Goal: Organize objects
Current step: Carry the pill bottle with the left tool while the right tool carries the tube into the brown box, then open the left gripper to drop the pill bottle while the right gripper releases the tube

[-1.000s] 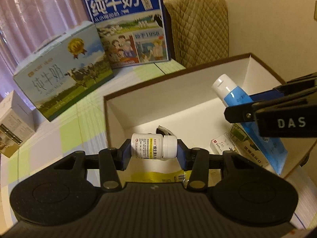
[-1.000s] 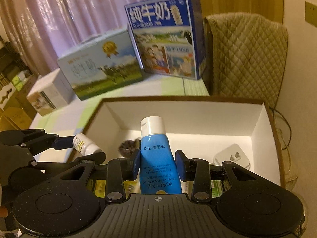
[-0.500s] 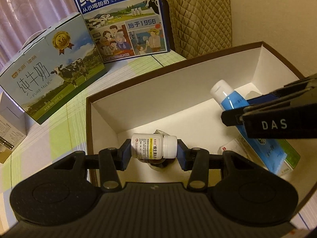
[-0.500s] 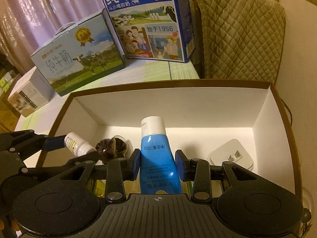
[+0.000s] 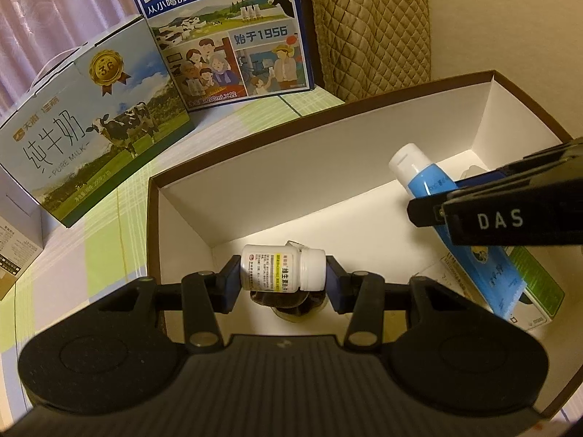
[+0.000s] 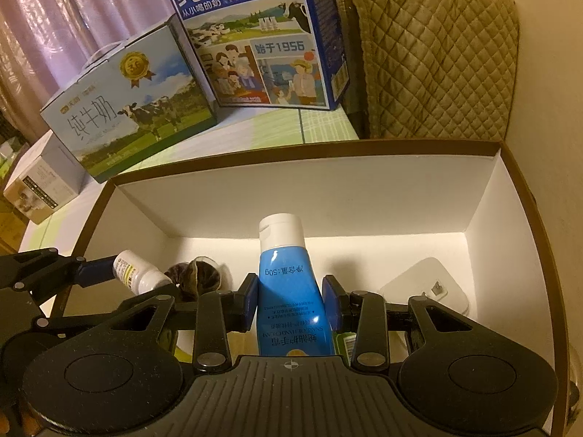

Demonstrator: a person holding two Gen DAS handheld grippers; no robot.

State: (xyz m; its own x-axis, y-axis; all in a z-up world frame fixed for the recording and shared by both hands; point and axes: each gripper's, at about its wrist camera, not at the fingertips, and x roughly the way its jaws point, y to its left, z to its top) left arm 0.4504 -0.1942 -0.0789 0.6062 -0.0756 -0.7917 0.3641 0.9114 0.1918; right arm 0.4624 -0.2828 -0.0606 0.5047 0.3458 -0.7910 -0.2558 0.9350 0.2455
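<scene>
My left gripper is shut on a small white pill bottle, held sideways low inside the brown-rimmed white box. A dark round object lies right under the bottle. My right gripper is shut on a blue hand-cream tube with a white cap, also down inside the box. In the right wrist view the left gripper and its pill bottle hang at the box's left side. In the left wrist view, the tube crosses the box's right part.
A white plug adapter lies at the box's right, green-white cartons on its floor. Two milk cartons stand behind the box on a checked tablecloth. A quilted chair back is at the far right.
Both grippers have sunk deeper into the box with their objects still held. The box walls loom larger, and the pill bottle now hangs just over the dark round object.
</scene>
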